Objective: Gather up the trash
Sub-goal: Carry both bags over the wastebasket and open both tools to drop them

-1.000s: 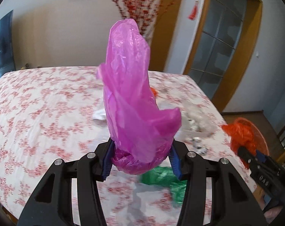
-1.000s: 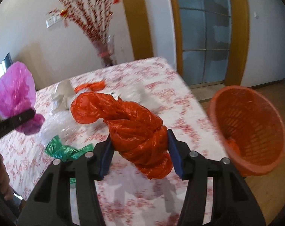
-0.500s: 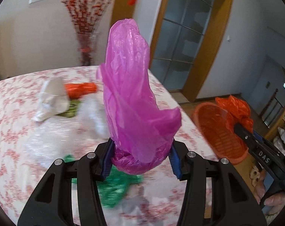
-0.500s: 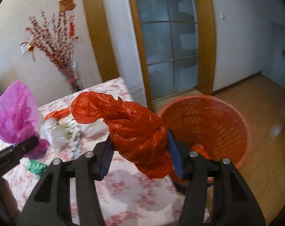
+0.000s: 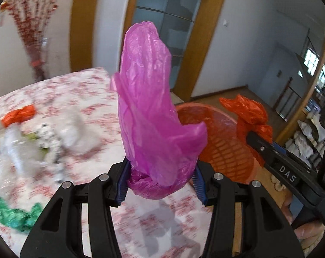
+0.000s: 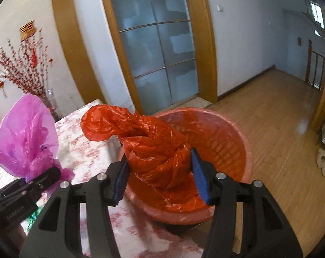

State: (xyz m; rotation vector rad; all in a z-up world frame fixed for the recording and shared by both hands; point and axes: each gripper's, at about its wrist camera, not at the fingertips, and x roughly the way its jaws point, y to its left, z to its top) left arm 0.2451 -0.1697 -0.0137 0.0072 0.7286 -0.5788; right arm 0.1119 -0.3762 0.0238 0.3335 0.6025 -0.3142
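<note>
Right wrist view: jaws grip a red bag (image 6: 156, 148) over the orange basket (image 6: 231, 150); left jaws grip a purple bag (image 5: 153, 116).

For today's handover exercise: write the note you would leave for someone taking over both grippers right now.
Left gripper: shut on the purple bag, above the table.
Right gripper: shut on the red bag, in front of the orange basket by the table edge.
Done: both bags picked up.
Left: drop both into the basket, then fetch the green bag, the small orange scrap and the clear and white wrappers on the table.
</note>
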